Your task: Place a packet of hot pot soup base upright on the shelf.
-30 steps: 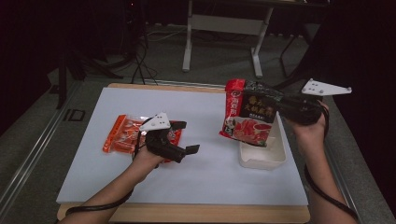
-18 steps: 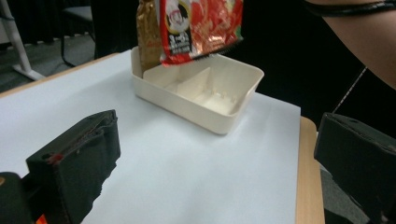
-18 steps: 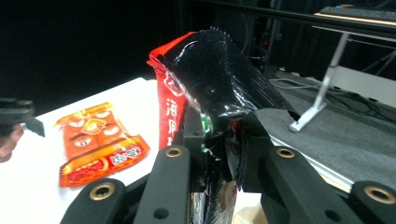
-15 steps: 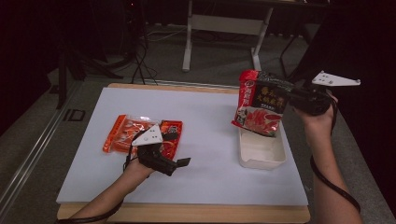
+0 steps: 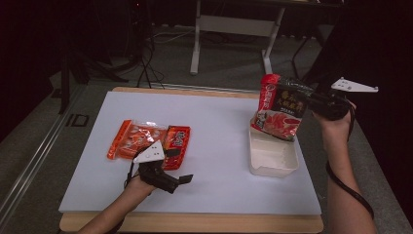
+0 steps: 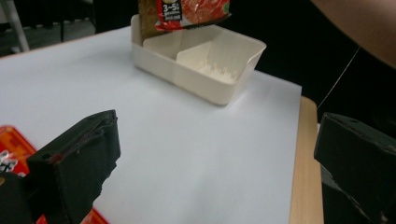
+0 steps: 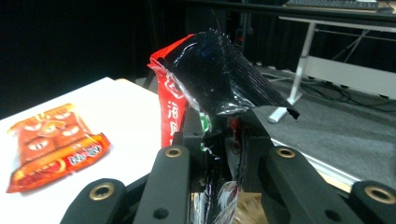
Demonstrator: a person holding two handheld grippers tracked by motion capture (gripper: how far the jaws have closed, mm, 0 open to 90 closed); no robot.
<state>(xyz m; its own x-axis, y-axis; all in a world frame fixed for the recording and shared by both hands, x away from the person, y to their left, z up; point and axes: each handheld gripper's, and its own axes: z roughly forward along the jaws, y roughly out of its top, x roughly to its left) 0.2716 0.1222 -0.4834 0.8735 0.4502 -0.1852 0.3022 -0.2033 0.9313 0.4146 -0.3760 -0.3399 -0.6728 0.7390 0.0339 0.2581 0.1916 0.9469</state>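
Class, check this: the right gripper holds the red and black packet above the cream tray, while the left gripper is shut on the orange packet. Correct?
Not quite. The left gripper is open and holds nothing, as the left gripper view shows; the orange packet lies on the table beside it. The rest stands.

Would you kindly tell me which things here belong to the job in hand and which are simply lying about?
In the job:
- red and black packet, clamped in the right gripper
- cream tray beneath it

Lying about:
- orange snack packet
- red packet beside it
- left gripper, jaws open and holding nothing
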